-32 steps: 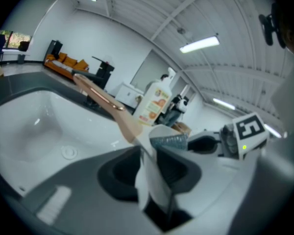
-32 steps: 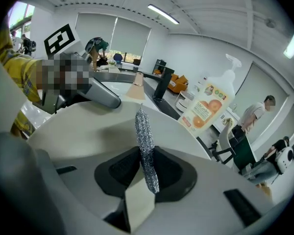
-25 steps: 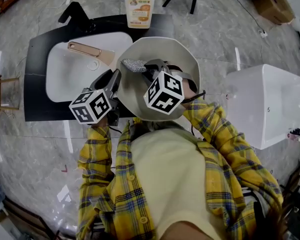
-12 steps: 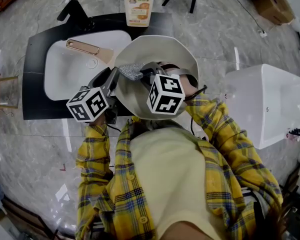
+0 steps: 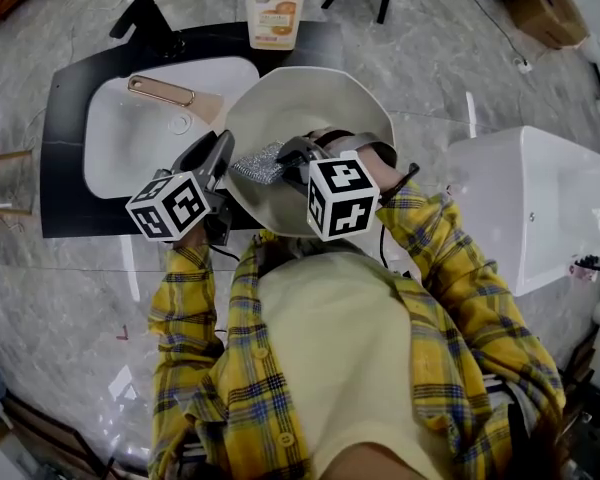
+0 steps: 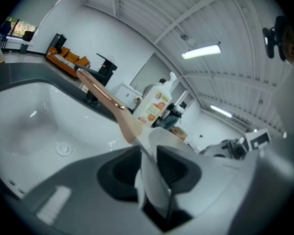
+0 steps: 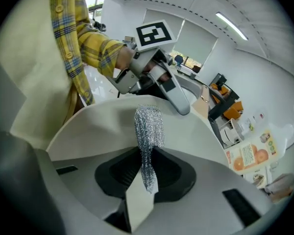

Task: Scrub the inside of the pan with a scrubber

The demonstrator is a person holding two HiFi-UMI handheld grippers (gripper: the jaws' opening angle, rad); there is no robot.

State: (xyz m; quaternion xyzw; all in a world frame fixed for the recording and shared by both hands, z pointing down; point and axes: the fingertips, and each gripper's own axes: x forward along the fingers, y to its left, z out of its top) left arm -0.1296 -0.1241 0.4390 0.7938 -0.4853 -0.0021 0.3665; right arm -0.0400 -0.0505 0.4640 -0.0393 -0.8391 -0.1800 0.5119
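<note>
The cream pan (image 5: 325, 103) is tilted over the sink's right edge, and its wooden handle (image 5: 170, 92) reaches out over the basin. My left gripper (image 5: 223, 150) is shut on the pan's left rim (image 6: 154, 180), which stands between its pads. My right gripper (image 5: 286, 158) is inside the pan, shut on a silver mesh scrubber (image 5: 259, 163). In the right gripper view the scrubber (image 7: 148, 126) sticks out of the jaws and lies against the pan's inner wall (image 7: 103, 126), close to where the left gripper (image 7: 172, 93) holds the rim.
A white sink (image 5: 130, 148) is set in a black counter (image 5: 65, 178), with a black tap (image 5: 145, 23) behind it. A soap bottle (image 5: 276, 6) stands at the back. A white tub (image 5: 540, 208) sits to the right on the marble floor.
My right gripper has rolled and drawn the scrubber from the pan's far left side nearer to me along the inner wall. The left gripper has kept its hold on the rim.
</note>
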